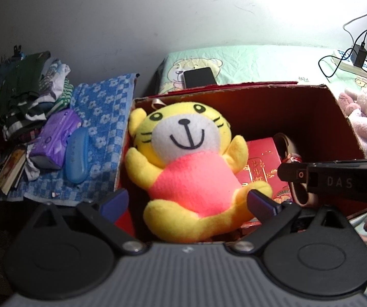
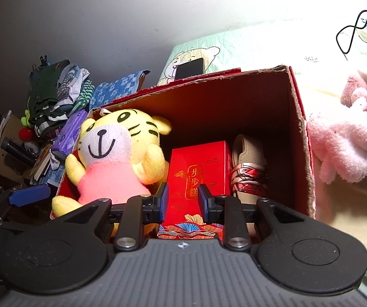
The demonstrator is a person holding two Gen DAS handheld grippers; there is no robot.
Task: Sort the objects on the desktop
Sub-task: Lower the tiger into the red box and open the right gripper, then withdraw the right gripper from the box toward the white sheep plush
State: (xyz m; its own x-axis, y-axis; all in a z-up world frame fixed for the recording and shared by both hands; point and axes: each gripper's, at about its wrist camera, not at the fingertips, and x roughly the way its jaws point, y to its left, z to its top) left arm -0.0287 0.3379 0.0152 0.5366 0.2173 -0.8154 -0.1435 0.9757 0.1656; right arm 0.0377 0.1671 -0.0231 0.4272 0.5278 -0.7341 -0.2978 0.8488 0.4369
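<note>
Nearest the lens in the left wrist view, the left gripper (image 1: 187, 202) has its jaws wide apart astride the lower body of the tiger plush (image 1: 183, 163), and I cannot tell whether the pads touch it. That plush lies in the left half of the red box (image 1: 260, 94), reclined against the left wall, long axis running from feet at the bottom of the frame up to its head near the upper left corner of the box, face turned up toward the camera. Right gripper (image 2: 183, 199) hovers over the red carton (image 2: 198, 176) with jaws nearly together and nothing between them; the carton stands upright in the middle of the box, a shoe (image 2: 247, 168) just right of it. Risks, as I judge them: if the left jaws close now they would pinch soft fabric and drag the plush askew or back out; the two grippers sit close, so a careless move could knock them together; the pink plush (image 2: 349, 140) outside on the bed, at the right of the frame, remains unsorted.
</note>
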